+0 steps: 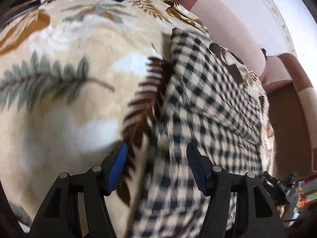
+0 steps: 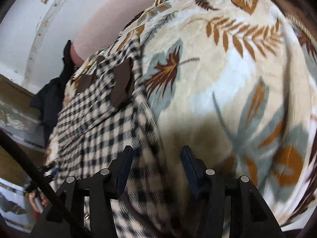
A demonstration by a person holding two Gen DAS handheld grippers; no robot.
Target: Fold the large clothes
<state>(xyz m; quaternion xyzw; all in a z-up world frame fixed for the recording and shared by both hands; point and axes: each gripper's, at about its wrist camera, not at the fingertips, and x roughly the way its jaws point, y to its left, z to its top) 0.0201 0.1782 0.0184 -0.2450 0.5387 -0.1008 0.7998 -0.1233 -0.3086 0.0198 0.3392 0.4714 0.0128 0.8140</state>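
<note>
A black-and-cream checked garment [image 1: 200, 107] with brown patches lies on a cream blanket with a leaf print [image 1: 65, 91]. My left gripper [image 1: 156, 148] is open, its jaws wide apart just above the garment's left edge. In the right wrist view the same checked garment [image 2: 99, 119] lies to the left on the leaf blanket [image 2: 227, 79]. My right gripper [image 2: 156, 150] is open, close over the garment's right edge. Neither gripper holds cloth. Both views are blurred.
A pink cushion or headboard [image 1: 227, 25] runs behind the blanket, with a white wall [image 2: 25, 29] beyond. Dark clothing [image 2: 51, 95] hangs off the far side. Brown furniture [image 1: 287, 119] stands to the right. A black cable [image 2: 29, 168] crosses the lower left.
</note>
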